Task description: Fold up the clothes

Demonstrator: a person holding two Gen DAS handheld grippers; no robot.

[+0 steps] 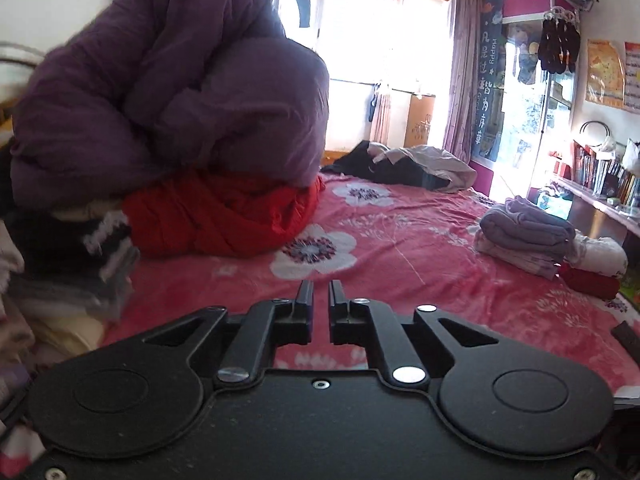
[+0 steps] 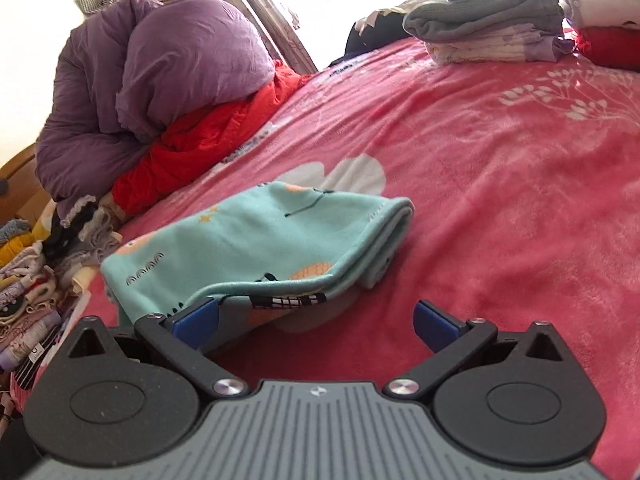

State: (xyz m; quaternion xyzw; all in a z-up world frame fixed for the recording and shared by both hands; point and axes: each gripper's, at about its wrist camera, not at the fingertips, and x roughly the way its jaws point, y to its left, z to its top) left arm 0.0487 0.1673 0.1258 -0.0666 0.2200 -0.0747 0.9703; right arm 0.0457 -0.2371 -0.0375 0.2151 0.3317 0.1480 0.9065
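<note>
The teal cloth (image 2: 260,244) lies doubled on the pink bedspread (image 2: 500,208), right ahead of my right gripper (image 2: 316,320); its long axis runs from near-left to far-right, the folded edge at the far-right end and the loose layered edges toward me. My right jaws are spread wide; the left blue pad (image 2: 196,322) sits at or under the lifted near edge, though I cannot tell whether it touches; the right pad stands apart over bare bedspread, so nothing is pinched. The cloth reaches mostly leftward of the jaws' midline.

My left gripper (image 1: 320,300) has its jaws nearly pressed together, a thin gap between, holding nothing; it points across open bedspread toward the purple quilt (image 1: 172,92) and red bundle (image 1: 216,212), and the cloth is not in its view; I judge the right arm nearer.

A folded stack (image 2: 488,24) sits far right. The cloth's state fits either a fold mid-way or a finished fold just released; I cannot settle which.
</note>
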